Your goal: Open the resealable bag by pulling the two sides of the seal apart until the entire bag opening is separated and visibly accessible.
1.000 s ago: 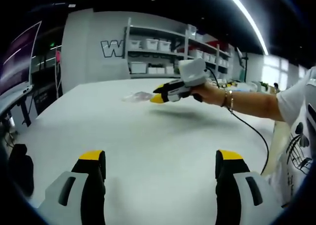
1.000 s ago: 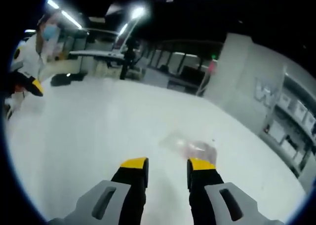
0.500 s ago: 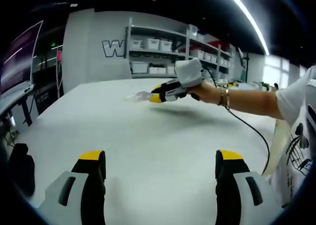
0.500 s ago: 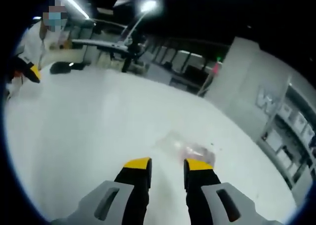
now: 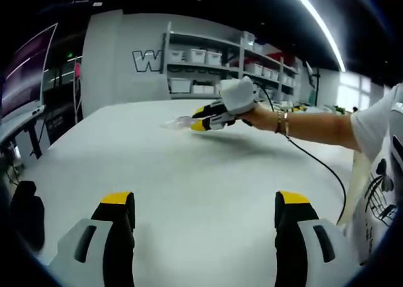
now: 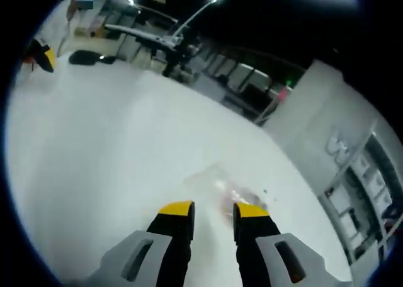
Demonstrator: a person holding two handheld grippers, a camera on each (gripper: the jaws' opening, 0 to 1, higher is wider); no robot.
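The clear bag (image 6: 220, 185) lay flat on the far part of the white table (image 6: 94, 142), just ahead of the right gripper (image 6: 213, 206), whose jaws stood narrow and empty, while the left gripper (image 5: 204, 202) was held wide and empty well apart, so the thin film could be missed or pushed away.

Left gripper (image 5: 204, 205) jaws spread wide, low — right gripper (image 6: 211, 213) jaws narrowly parted, arm outstretched

Yellow-tipped black jaws on the grey right gripper (image 6: 211, 210), a clear pink-tinged bag (image 6: 221, 186), a white table (image 6: 94, 142)
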